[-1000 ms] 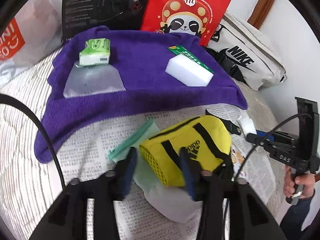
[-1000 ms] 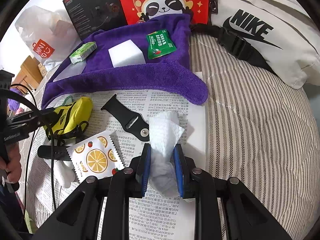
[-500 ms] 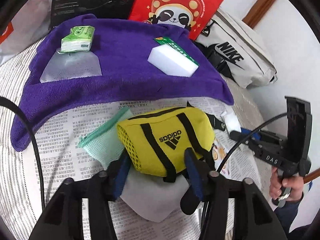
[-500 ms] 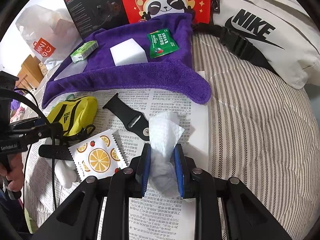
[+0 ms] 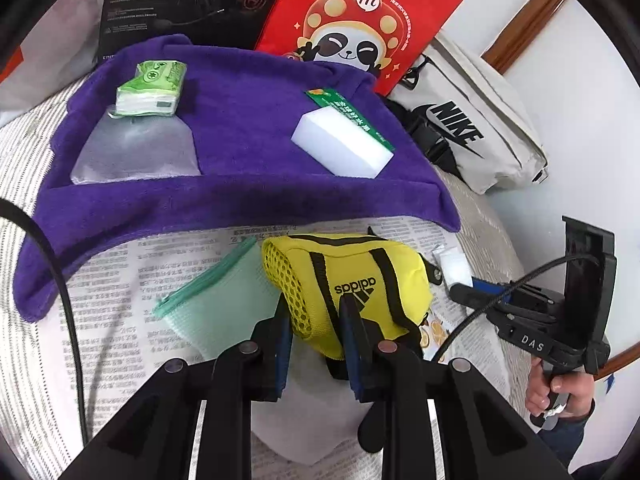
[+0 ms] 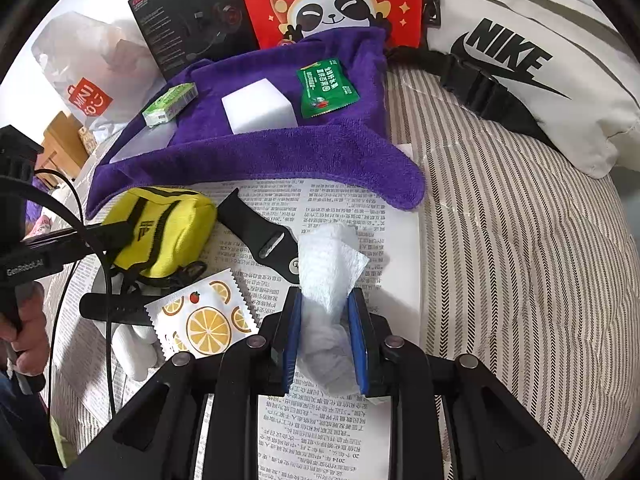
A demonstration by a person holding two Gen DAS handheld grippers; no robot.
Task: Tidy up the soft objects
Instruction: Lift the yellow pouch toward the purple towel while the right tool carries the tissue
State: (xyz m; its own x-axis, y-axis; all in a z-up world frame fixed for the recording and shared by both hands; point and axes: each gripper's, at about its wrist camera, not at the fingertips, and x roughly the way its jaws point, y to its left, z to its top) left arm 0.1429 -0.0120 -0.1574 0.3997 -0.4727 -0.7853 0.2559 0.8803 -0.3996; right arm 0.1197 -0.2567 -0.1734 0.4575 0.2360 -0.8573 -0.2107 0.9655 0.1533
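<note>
Change since a second ago: yellow pouch (image 5: 352, 280) was sitting loose between spread jaws, farther from the purple towel (image 5: 240, 184); now it is pinched and carried up close to the towel's near hem. White tissue (image 6: 328, 276) in the other gripper looks the same in both moments.
Meaning for the task: my reading is that the pouch is mid-transfer toward the towel, where the soft things are being gathered; the tissue waits its turn.
Left of the towel, on it: green tissue pack (image 5: 154, 90) with a clear bag (image 5: 132, 152) just in front, both on the towel's left part.
Middle of the towel: white sponge (image 5: 340, 146) with a green sachet (image 6: 326, 88) beside it.
Below the towel, left: left gripper (image 5: 316, 340), jaws narrowed onto the pouch's mesh end, pointing level toward the hem; a mint zip bag (image 5: 216, 300) lies on the newspaper (image 5: 120, 280) beside it.
Below the towel, middle: black watch strap (image 6: 260, 236) and orange-print sachet (image 6: 204, 320) on the newspaper, not yet sorted.
Below the towel, right: right gripper (image 6: 324, 340), jaws closed on the crumpled tissue, held low over the newspaper, aimed at the towel's right corner.
Right of the towel: white Nike bag (image 6: 520, 60) on the striped bed (image 6: 520, 280).
</note>
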